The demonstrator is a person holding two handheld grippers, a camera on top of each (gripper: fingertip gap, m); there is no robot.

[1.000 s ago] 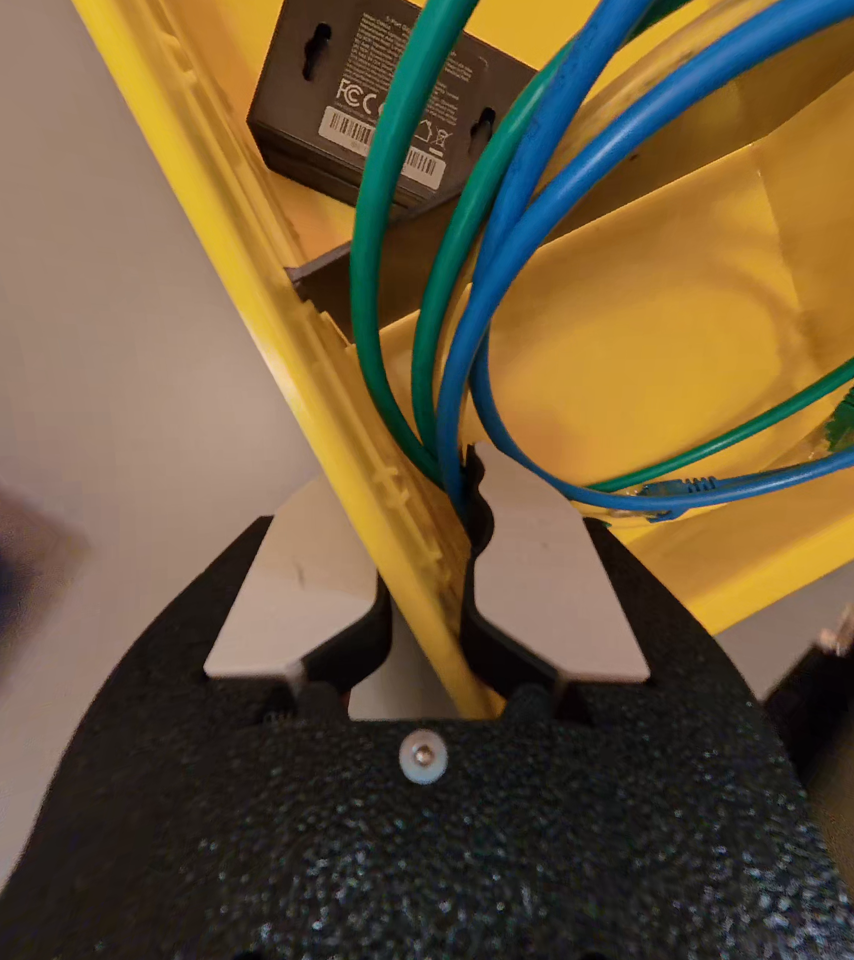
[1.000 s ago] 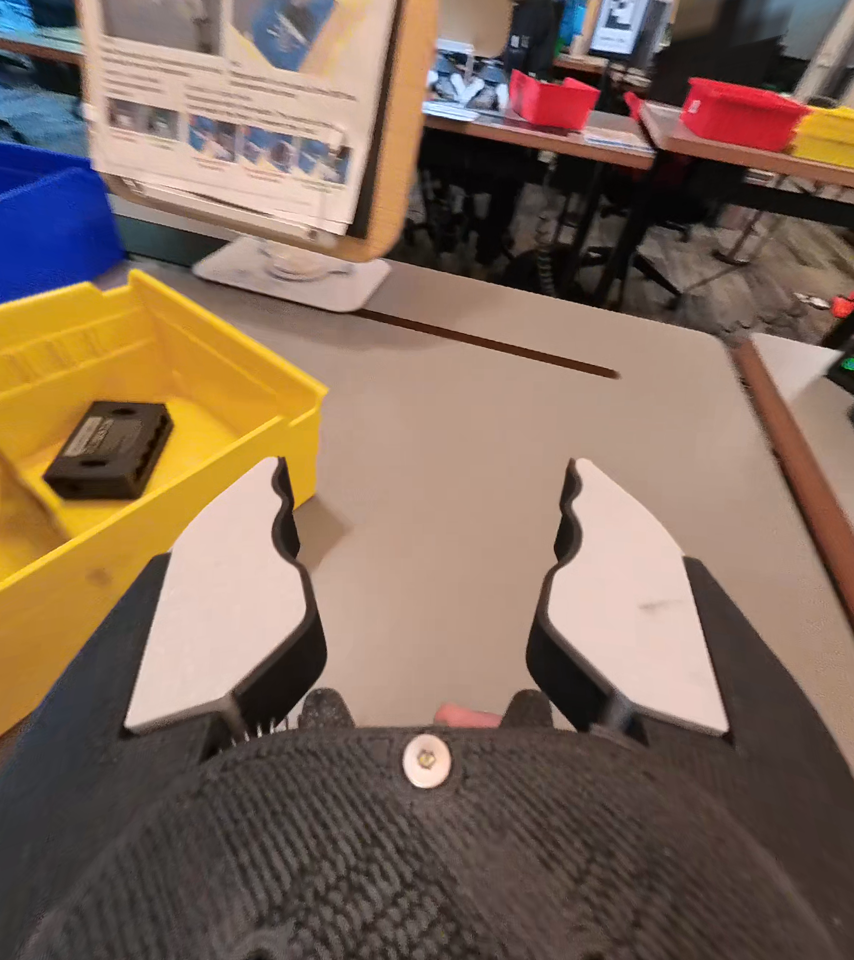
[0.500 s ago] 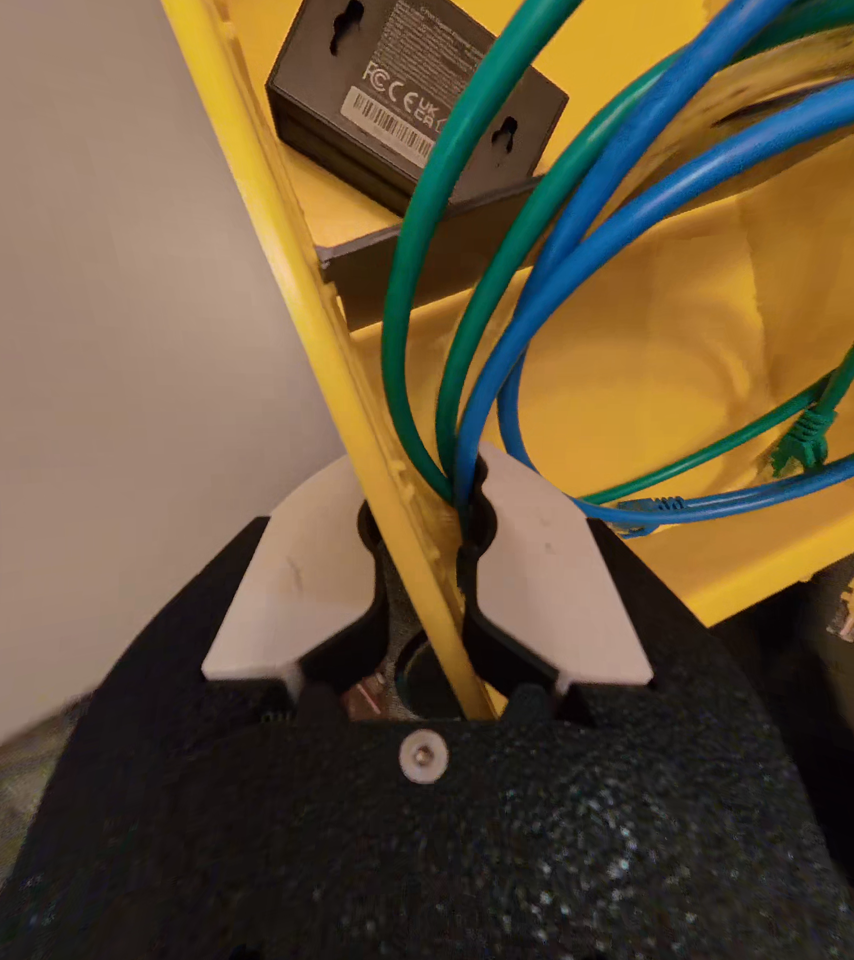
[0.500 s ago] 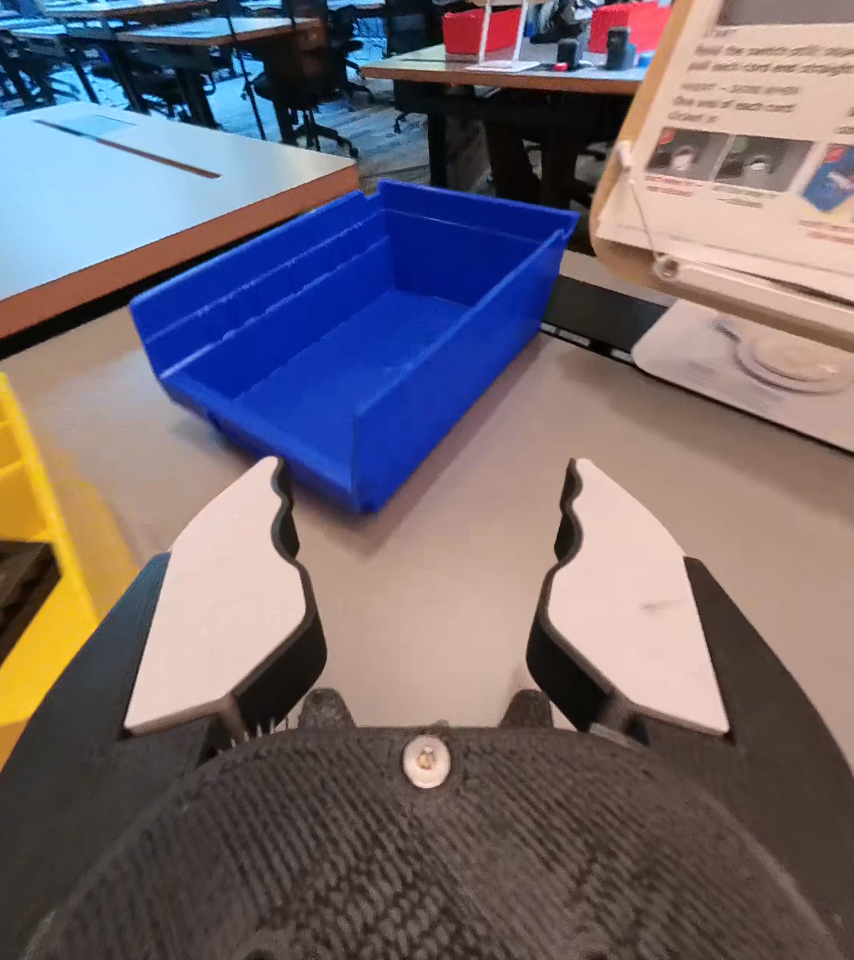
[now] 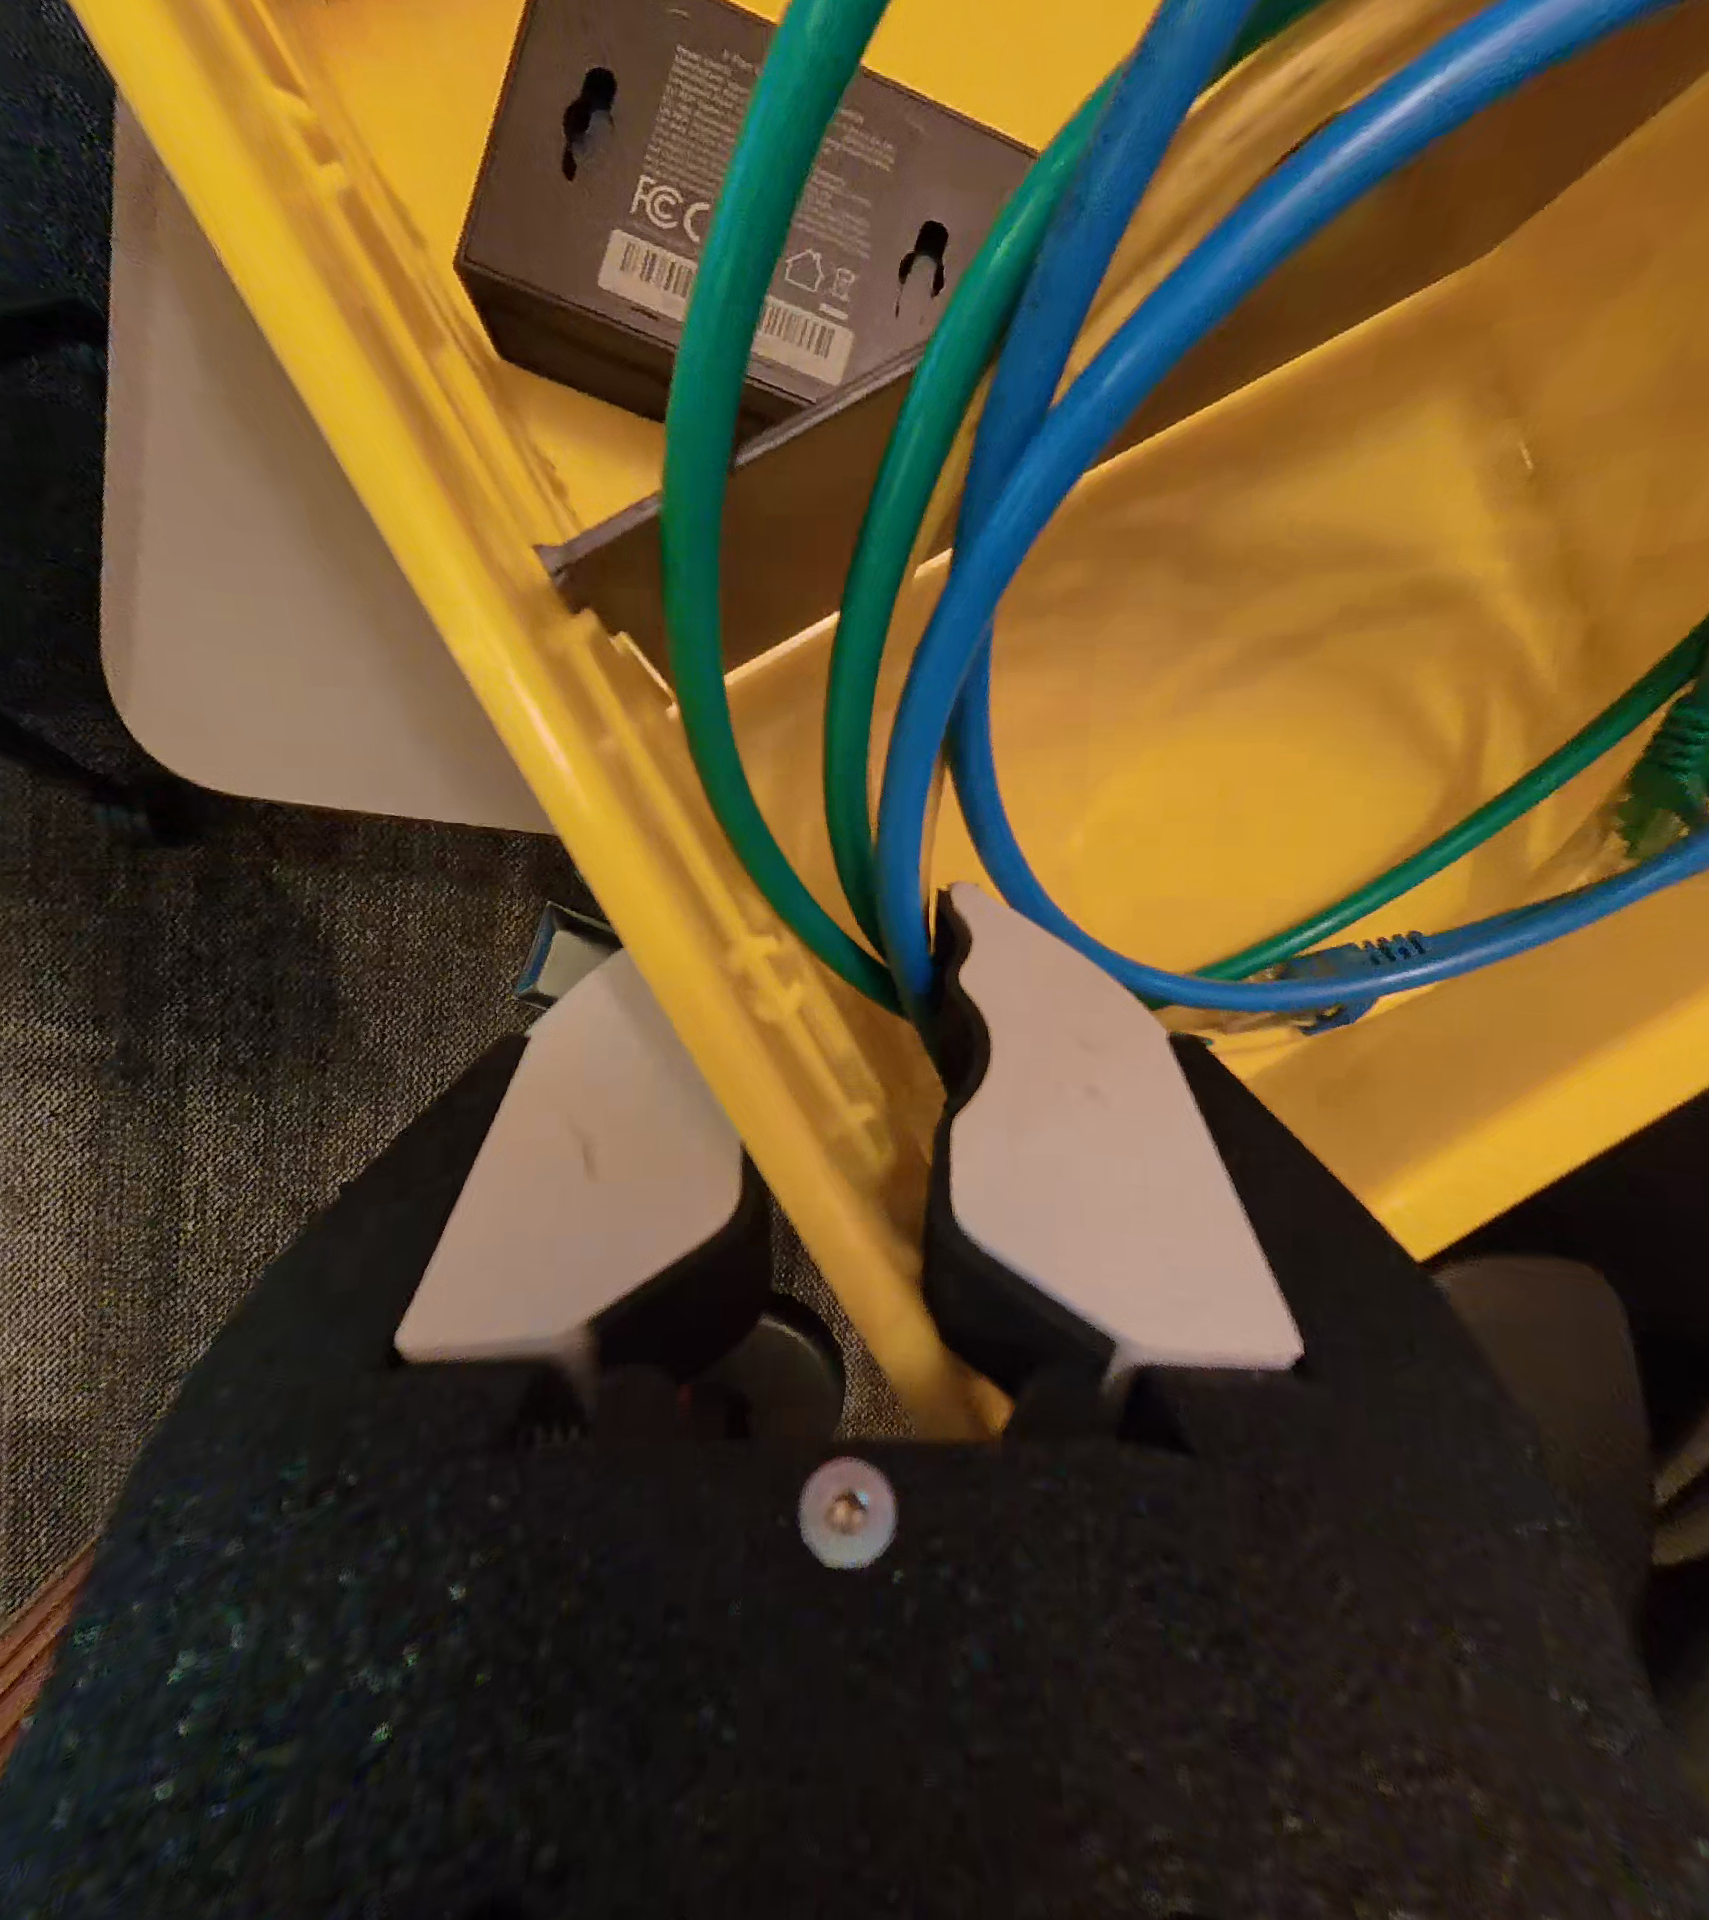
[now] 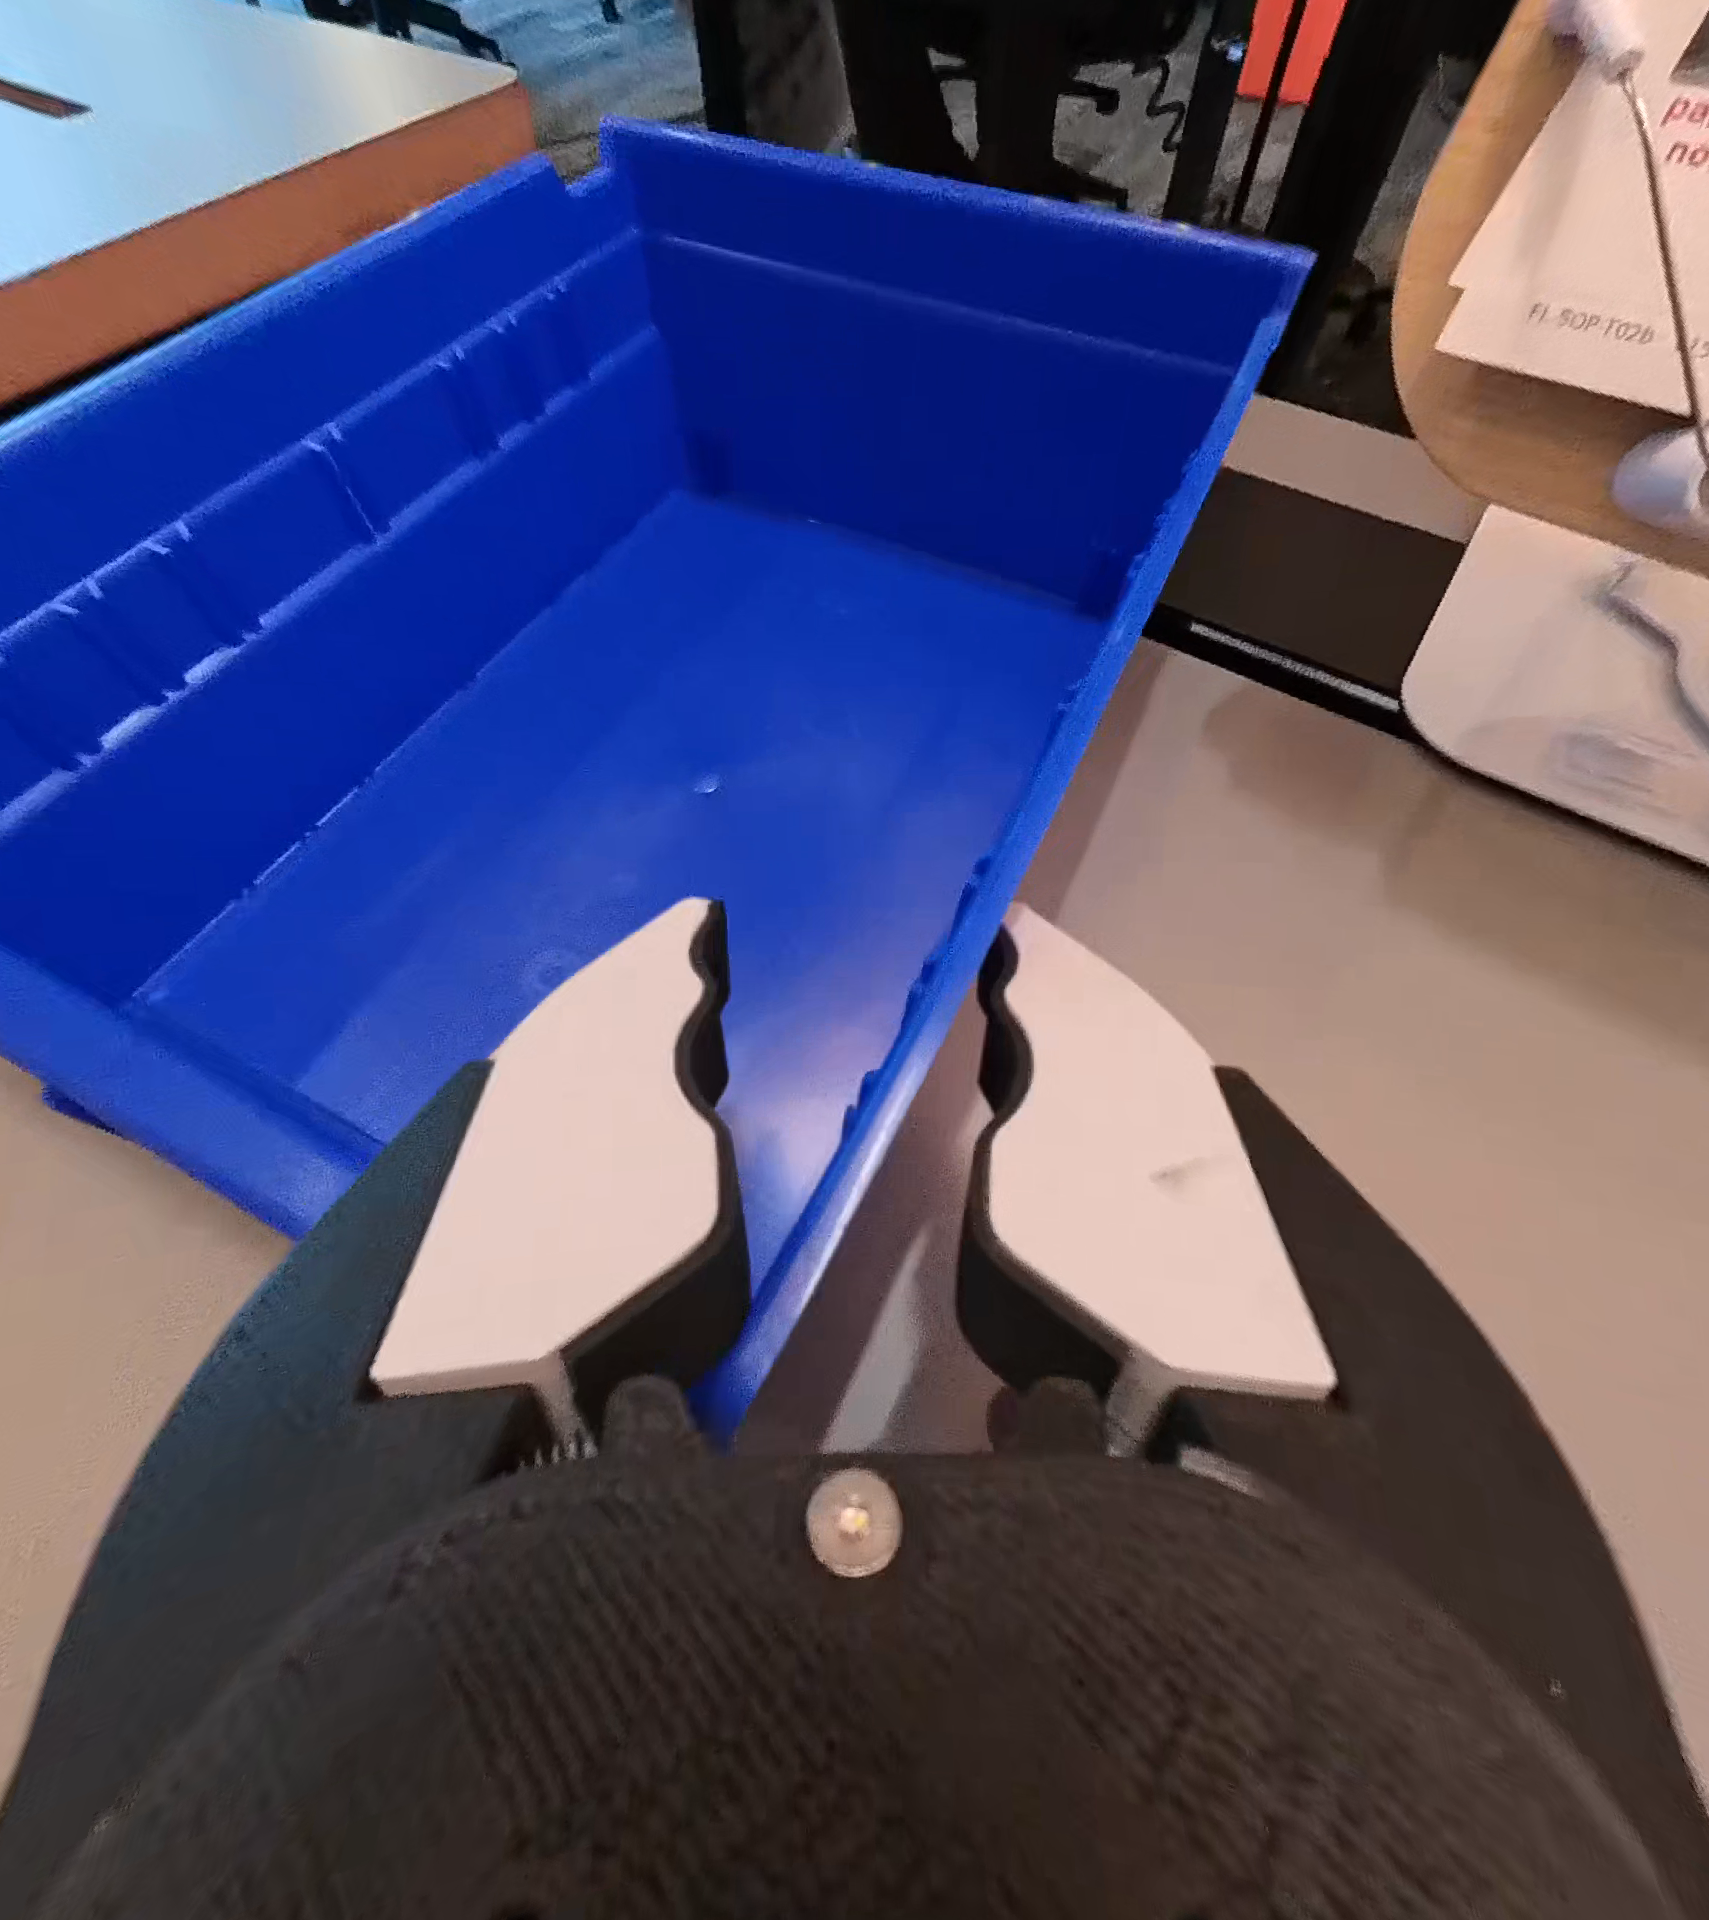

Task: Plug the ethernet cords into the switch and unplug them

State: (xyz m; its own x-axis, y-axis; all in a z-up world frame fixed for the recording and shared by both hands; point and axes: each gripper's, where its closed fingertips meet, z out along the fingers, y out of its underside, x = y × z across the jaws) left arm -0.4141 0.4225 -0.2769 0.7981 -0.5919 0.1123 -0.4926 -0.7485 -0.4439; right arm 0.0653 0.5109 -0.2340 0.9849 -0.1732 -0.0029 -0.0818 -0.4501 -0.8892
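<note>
My left gripper (image 5: 788, 935) is shut on the side wall of a yellow bin (image 5: 559, 644), which hangs in the air. Green cords (image 5: 694, 582) and blue cords (image 5: 933, 748) are pinned against the wall by the right finger. In the bin lie an upturned black switch (image 5: 725, 229), a green plug (image 5: 1681, 769) and a blue plug (image 5: 1338, 966). None of the plugs is in the switch. My right gripper (image 6: 860, 914) is open and straddles the right wall of an empty blue bin (image 6: 943, 997). Its left finger is inside the bin and its right finger outside, with gaps on both sides.
A black divider (image 5: 777, 551) splits the yellow bin. Grey carpet (image 5: 154, 1039) and a white table corner (image 5: 258, 623) lie below it. The blue bin stands on a grey table (image 6: 1349, 1039). A clipboard stand with a white base (image 6: 1608, 727) is at the right.
My right gripper swung from open table to the blue bin, and its jaws narrowed around the bin's right wall. My left gripper carried the yellow bin out over the table edge, so carpet now shows.
</note>
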